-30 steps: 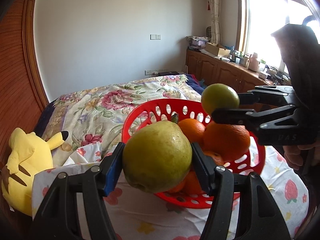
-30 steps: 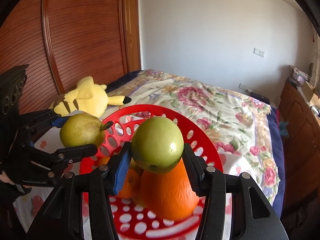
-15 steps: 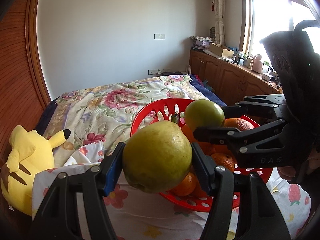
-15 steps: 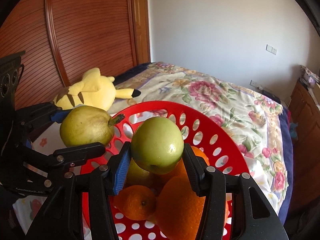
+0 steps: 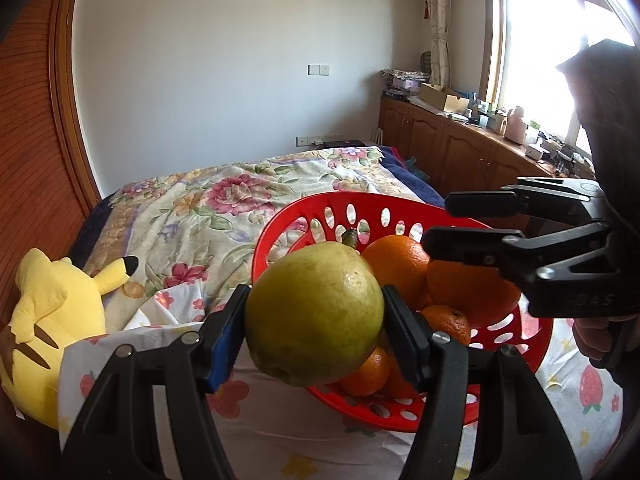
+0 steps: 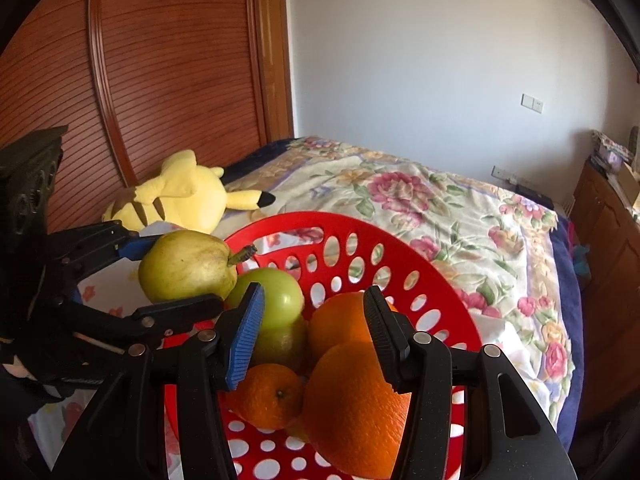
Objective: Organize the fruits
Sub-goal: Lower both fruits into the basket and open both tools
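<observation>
The red perforated basket (image 6: 436, 300) is sitting on the bed (image 6: 460, 208), holding three oranges (image 6: 356, 404), a green apple (image 6: 276, 300) and perhaps another greenish fruit under the apple. The left tongs (image 5: 316, 330) are gripping a yellow-green pear (image 5: 314, 314) just outside the basket's near rim. The right tongs (image 6: 314, 330) are hanging parted and empty above the basket's fruit. Their body is showing raised letters, seemingly "DAS".

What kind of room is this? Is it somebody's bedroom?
Most likely a bedroom. A bed with a flowered quilt fills the middle, a yellow plush toy lies on it beside a ribbed wooden wardrobe door, and wooden cabinets run under a curtained window.
</observation>
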